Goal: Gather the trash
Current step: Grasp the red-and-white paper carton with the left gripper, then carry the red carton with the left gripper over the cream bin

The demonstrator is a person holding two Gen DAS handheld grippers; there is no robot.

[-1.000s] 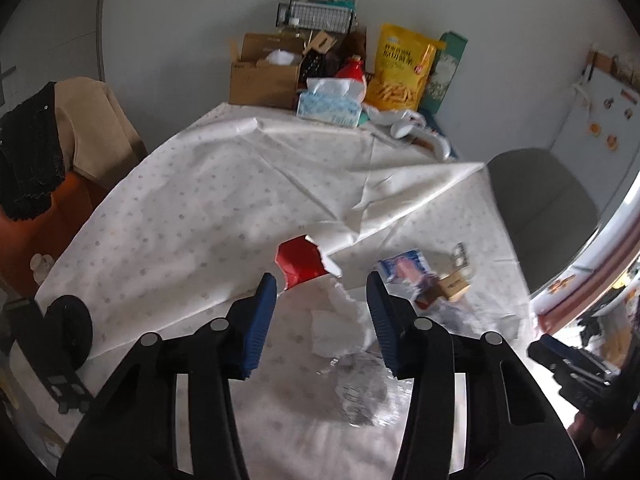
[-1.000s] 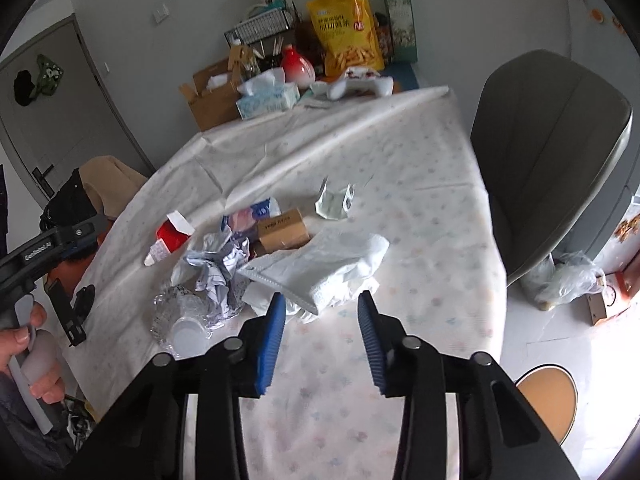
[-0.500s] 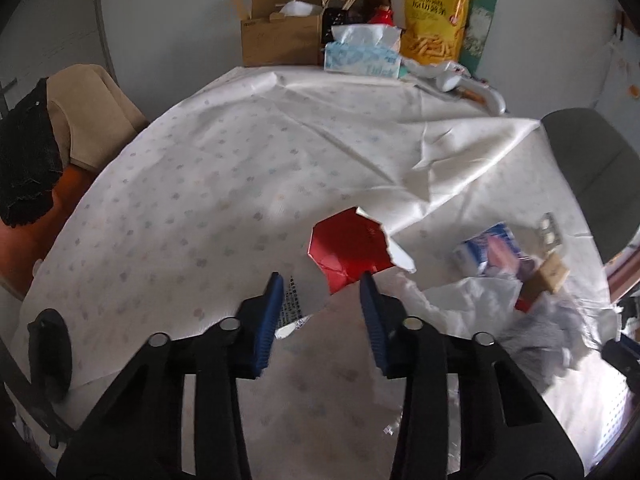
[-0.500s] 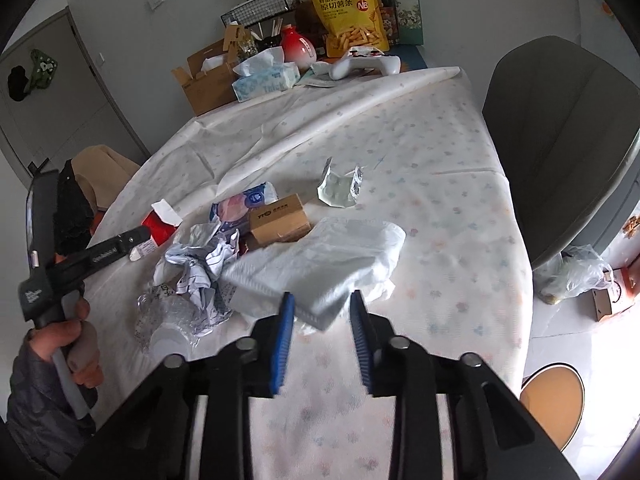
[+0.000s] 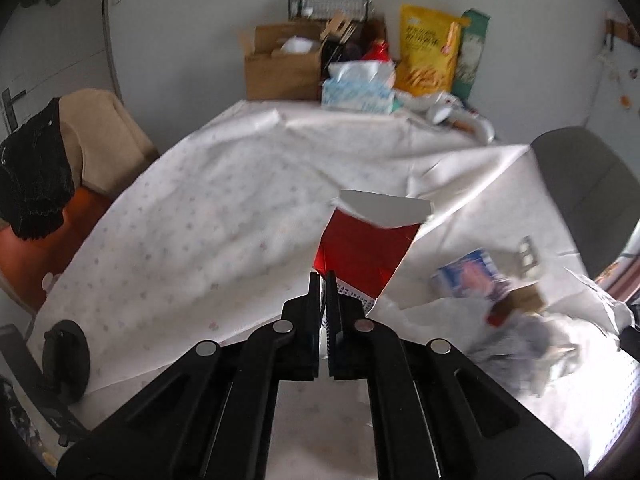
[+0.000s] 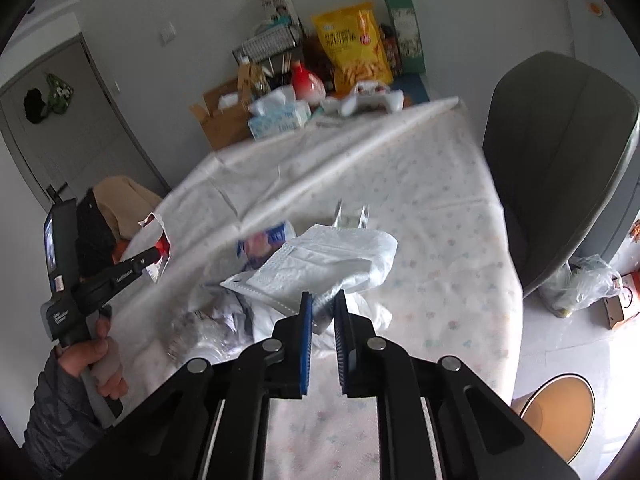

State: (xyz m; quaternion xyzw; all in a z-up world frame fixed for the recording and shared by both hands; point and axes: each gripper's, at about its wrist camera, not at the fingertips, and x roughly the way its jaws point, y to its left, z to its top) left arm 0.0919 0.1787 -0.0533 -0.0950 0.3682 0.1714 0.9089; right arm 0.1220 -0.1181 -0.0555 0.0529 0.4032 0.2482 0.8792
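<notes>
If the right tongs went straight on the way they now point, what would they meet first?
The right tongs are closing with the white crumpled bag already between them; pushing on would probably only press further into it and the trash pile behind, though depth is unclear.

A yellow snack bag (image 5: 429, 55) stands behind a tissue box (image 5: 357, 91) (beside a cardboard box (image 5: 282, 65)).
</notes>
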